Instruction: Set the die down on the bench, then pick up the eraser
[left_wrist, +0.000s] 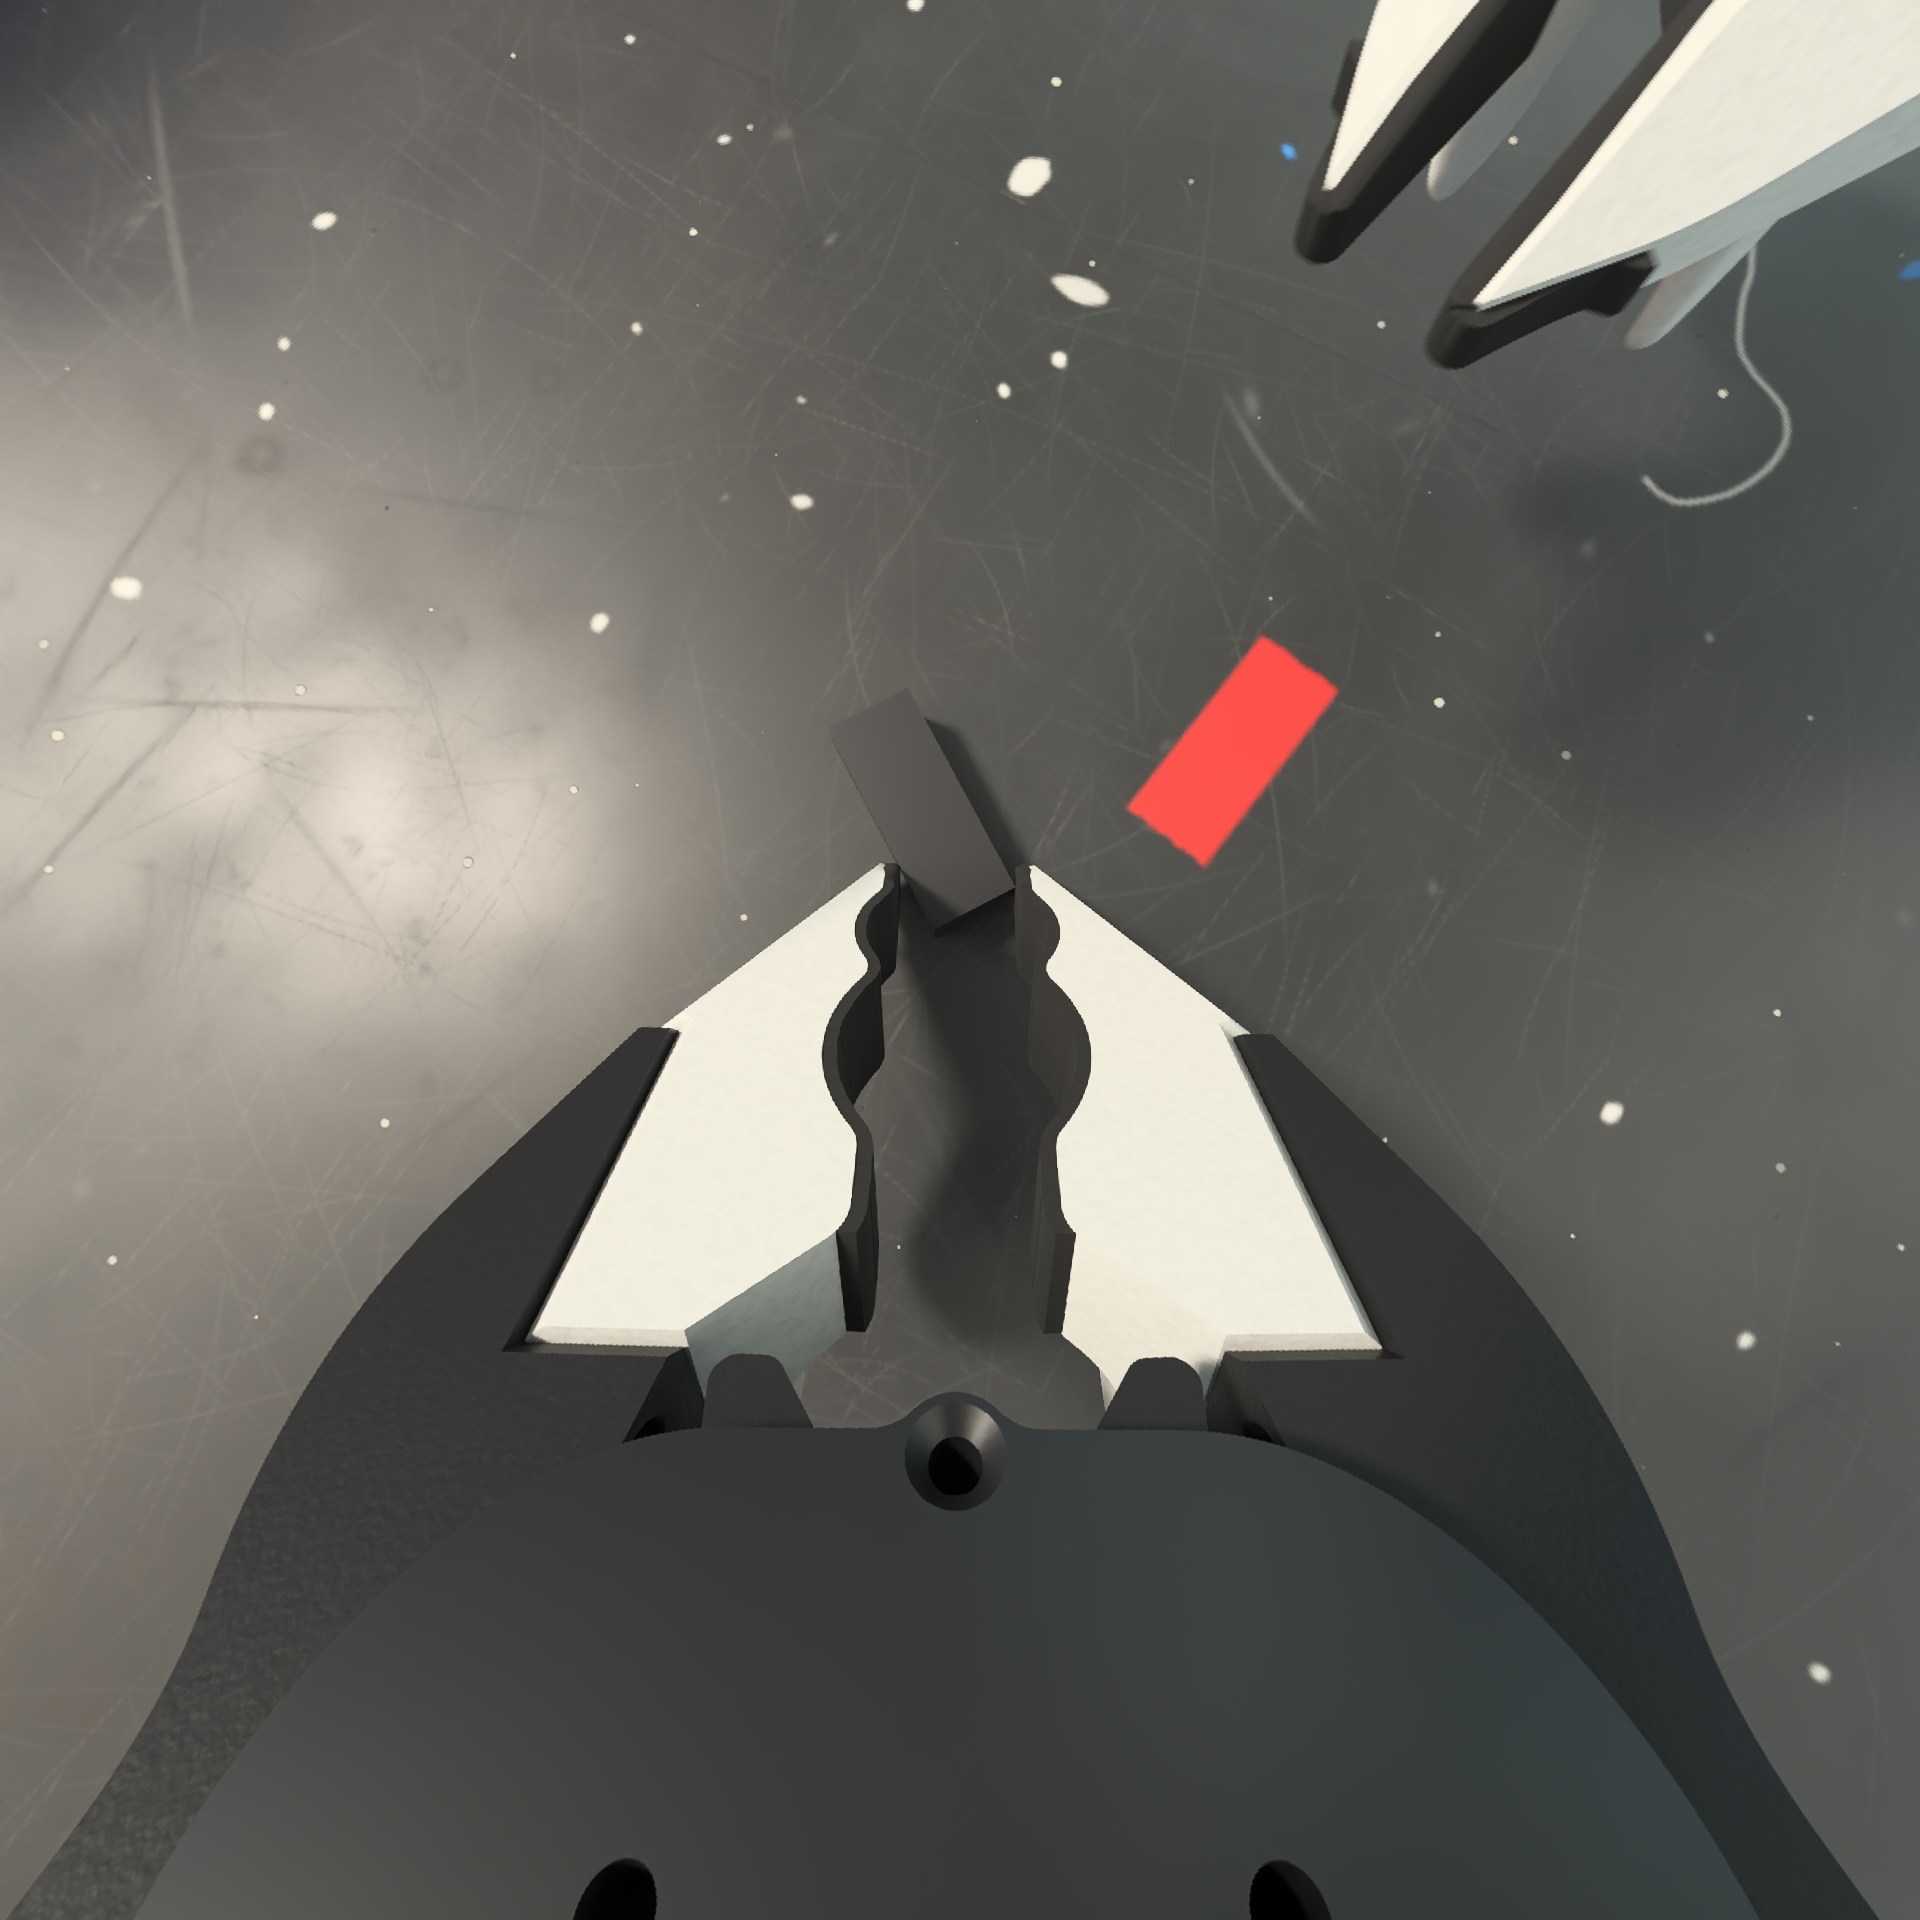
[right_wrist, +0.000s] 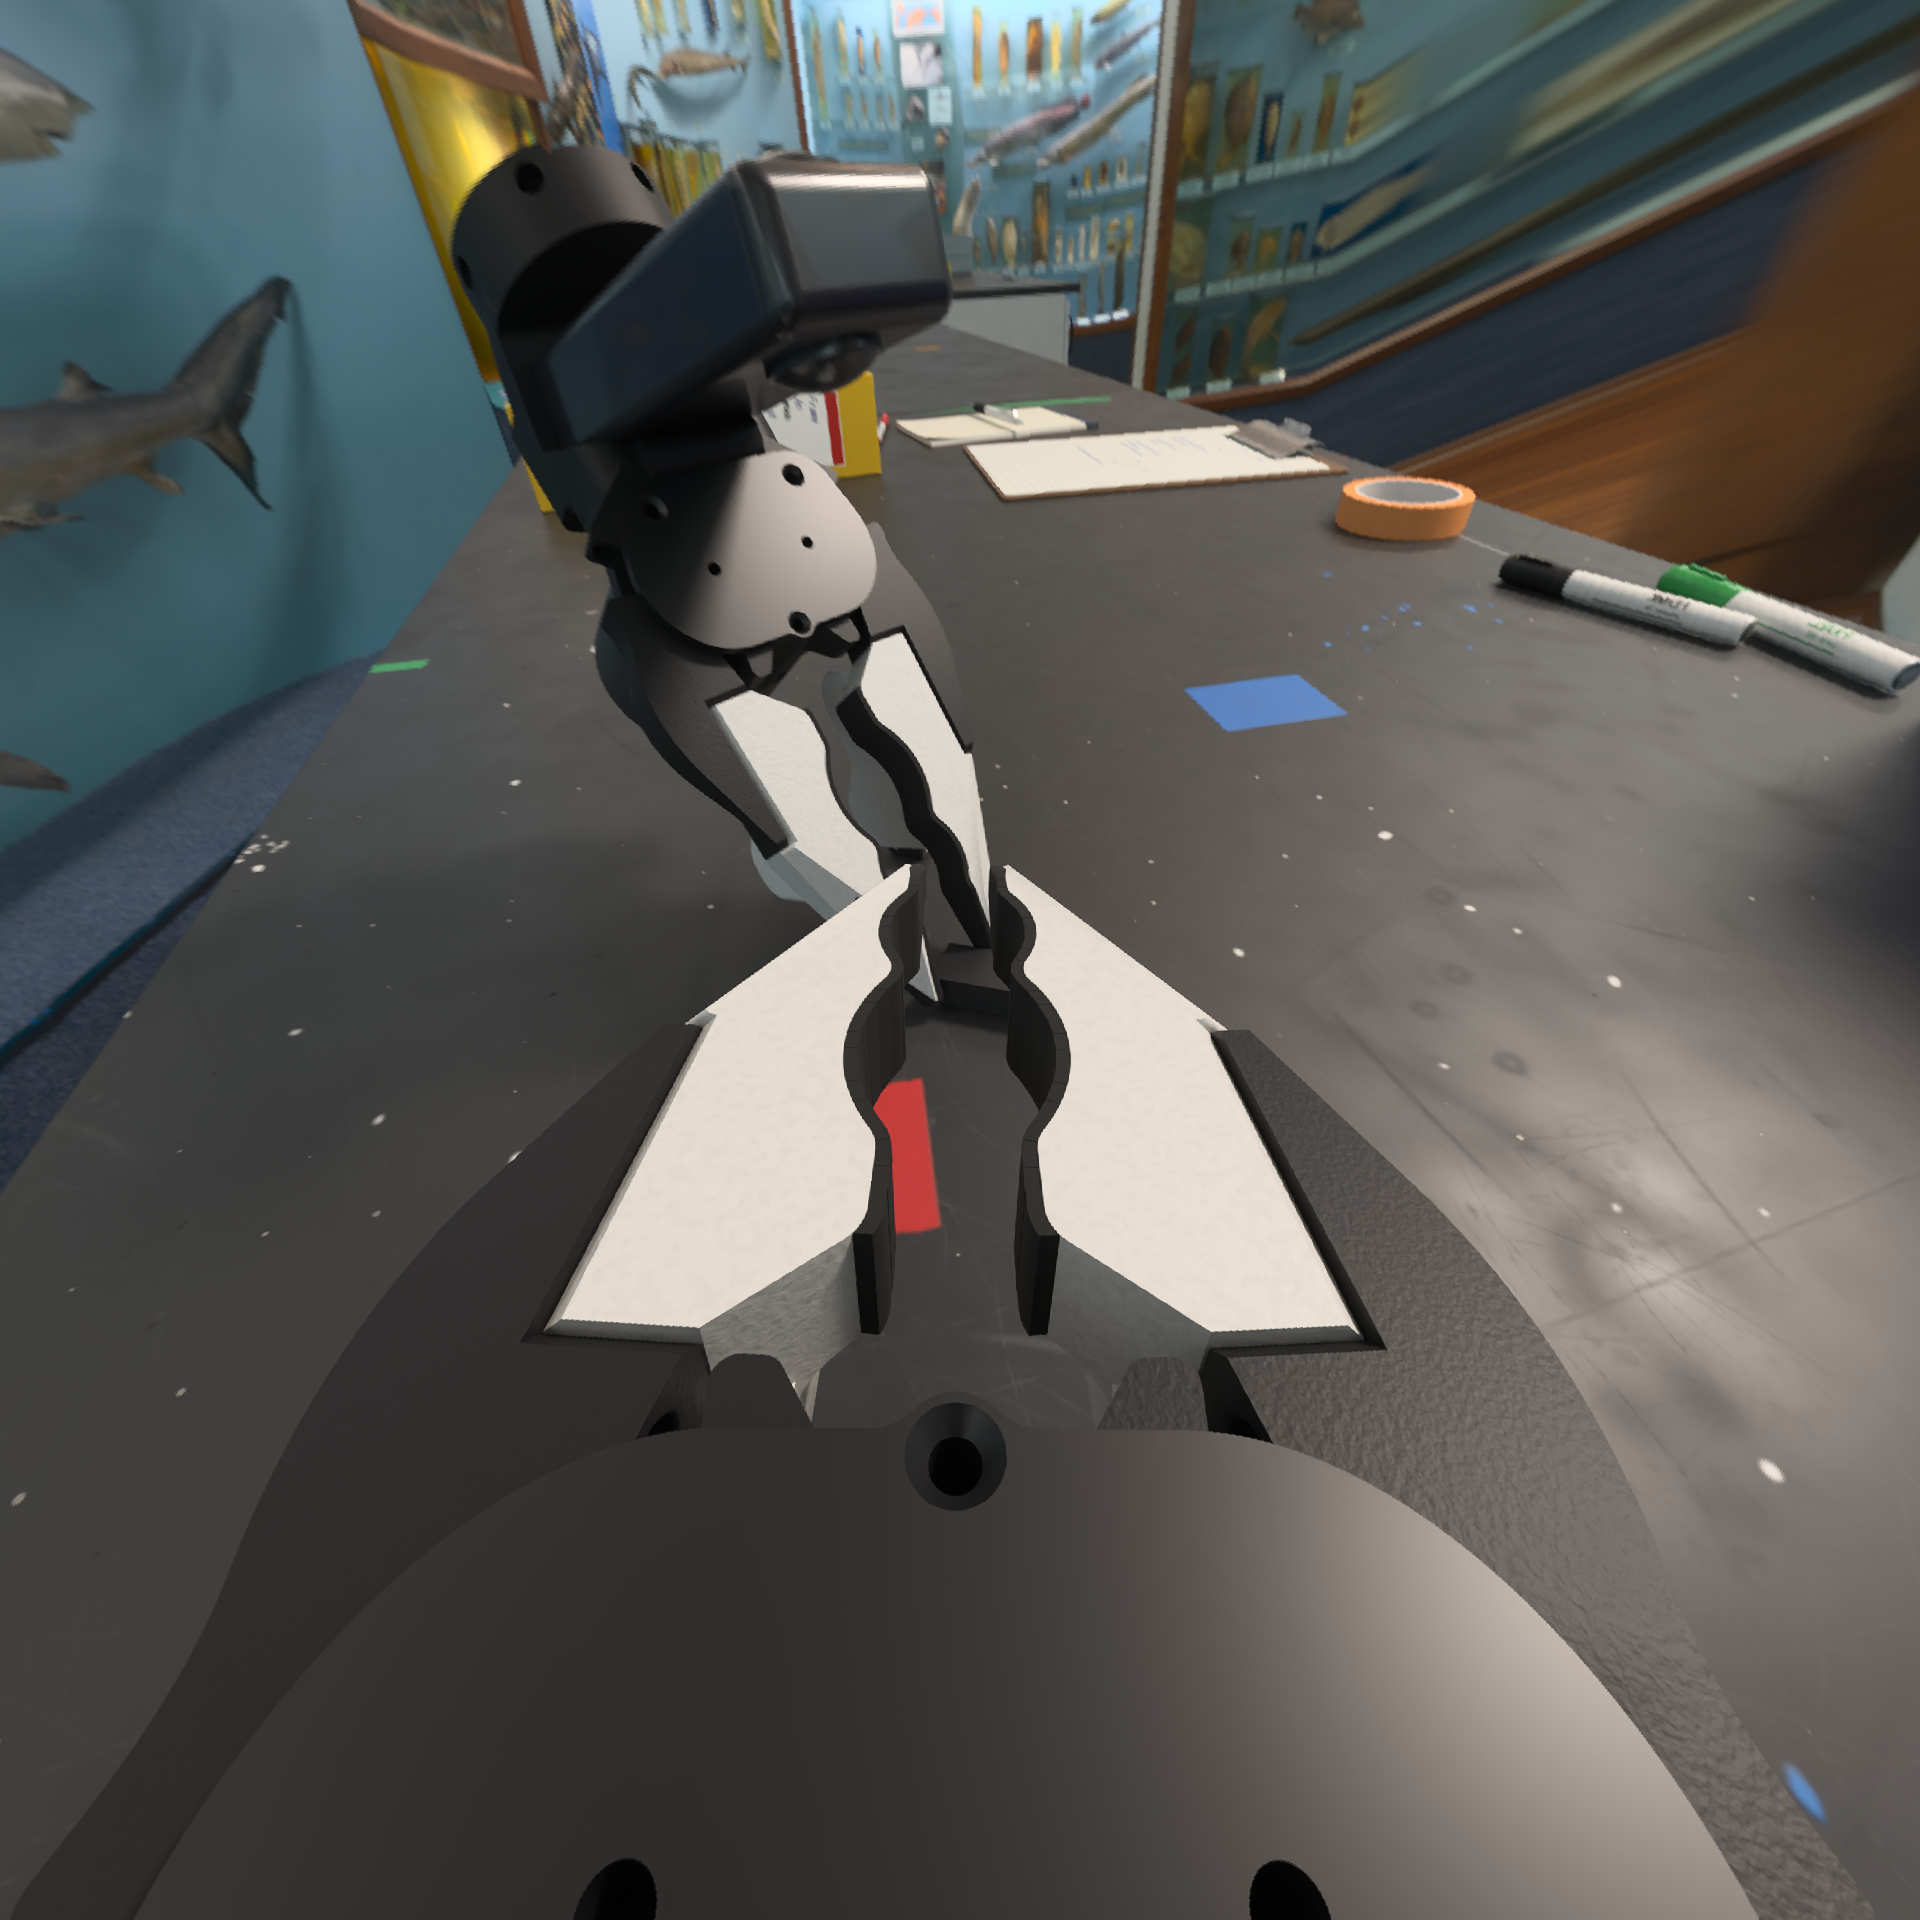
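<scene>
Dark eraser (left_wrist: 923, 812) clamped at left jaws' tips, right jaws parted, empty

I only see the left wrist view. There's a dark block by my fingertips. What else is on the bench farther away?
Observer: An orange tape roll sits far along the bench.
Operator: Any pens?
Observer: Yes, a black-capped marker and a green-capped marker lie side by side near the roll.
Operator: Is there more colour than my red piece?
Observer: Yes, a blue square lies flat on the bench, nearer than the roll.
</scene>
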